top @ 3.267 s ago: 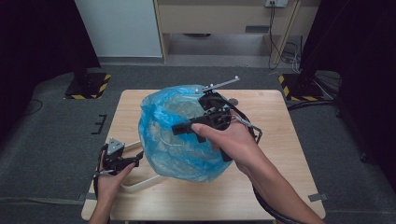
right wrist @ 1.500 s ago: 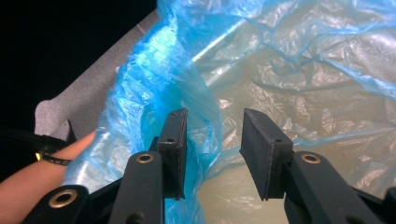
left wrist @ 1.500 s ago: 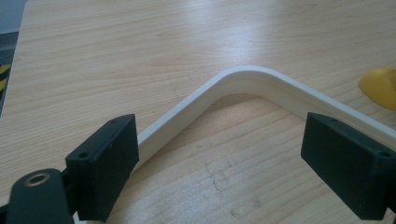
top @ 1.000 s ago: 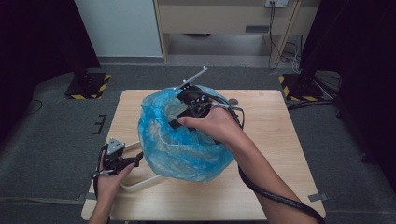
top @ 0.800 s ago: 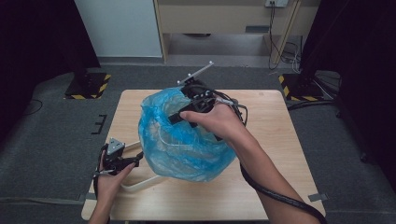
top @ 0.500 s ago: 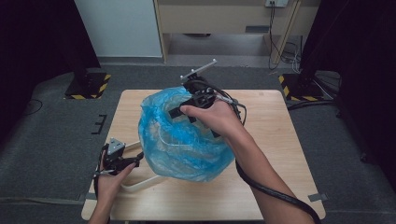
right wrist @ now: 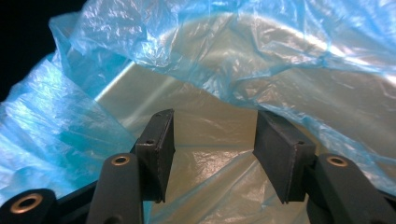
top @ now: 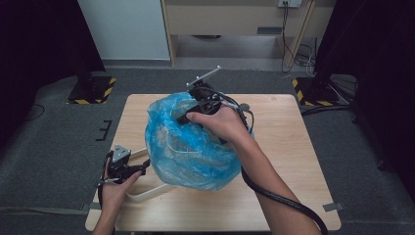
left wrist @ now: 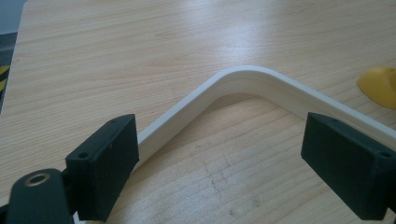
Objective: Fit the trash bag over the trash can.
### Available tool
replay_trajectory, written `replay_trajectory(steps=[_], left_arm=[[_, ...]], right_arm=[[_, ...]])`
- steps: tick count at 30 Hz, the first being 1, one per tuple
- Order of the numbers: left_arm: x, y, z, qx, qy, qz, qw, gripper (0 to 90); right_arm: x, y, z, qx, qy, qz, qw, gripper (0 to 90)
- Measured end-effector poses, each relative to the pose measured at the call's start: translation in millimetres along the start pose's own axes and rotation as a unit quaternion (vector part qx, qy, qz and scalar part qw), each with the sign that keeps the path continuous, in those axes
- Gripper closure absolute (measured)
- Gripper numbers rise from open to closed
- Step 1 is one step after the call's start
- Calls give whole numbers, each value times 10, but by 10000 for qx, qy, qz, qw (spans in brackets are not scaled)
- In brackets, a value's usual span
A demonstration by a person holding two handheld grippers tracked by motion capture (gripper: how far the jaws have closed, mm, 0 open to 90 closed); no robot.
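Left gripper held low at near left with jaws wide apart, right gripper reached forward, jaws just opening, nothing pinched.

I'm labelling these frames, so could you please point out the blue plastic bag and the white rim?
blue plastic bag (top: 188, 156), high view, bulging front side.
white rim (left wrist: 243, 74), left gripper view, rounded corner.

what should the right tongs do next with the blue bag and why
Probably ease the right tongs forward and close on the blue bag's film. Its jaws have just been opening and now stand apart with no plastic pinched between them, while loose film still drapes over the cream bin's rim. The left tongs stand open at the cream frame.
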State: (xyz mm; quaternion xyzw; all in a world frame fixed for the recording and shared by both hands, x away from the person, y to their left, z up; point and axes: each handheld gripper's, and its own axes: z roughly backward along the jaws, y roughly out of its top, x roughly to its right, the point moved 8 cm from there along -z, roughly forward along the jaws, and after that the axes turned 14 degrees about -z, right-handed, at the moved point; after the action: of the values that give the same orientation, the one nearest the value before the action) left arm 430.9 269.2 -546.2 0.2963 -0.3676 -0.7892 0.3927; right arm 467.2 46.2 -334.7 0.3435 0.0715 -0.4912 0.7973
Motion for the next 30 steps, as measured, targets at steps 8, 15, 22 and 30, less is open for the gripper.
replay_trajectory(steps=[8, 15, 22, 30], left_arm=[[-12, -4, 7, 4, -1, 3, 10000, 106], [-9, -5, 5, -8, -1, -6, 10000, 106], [-12, -6, 9, 0, 2, -8, 10000, 107], [-6, -3, 7, -2, 3, -27, 10000, 106]], right_arm=[[20, -14, -70, -107, -46, -42, 9999, 451], [20, -21, -72, -113, -19, -37, 9999, 430], [-37, -1, 61, 2, 58, 0, 10000, 425], [-18, -12, 170, 33, 32, 19, 10000, 419]])
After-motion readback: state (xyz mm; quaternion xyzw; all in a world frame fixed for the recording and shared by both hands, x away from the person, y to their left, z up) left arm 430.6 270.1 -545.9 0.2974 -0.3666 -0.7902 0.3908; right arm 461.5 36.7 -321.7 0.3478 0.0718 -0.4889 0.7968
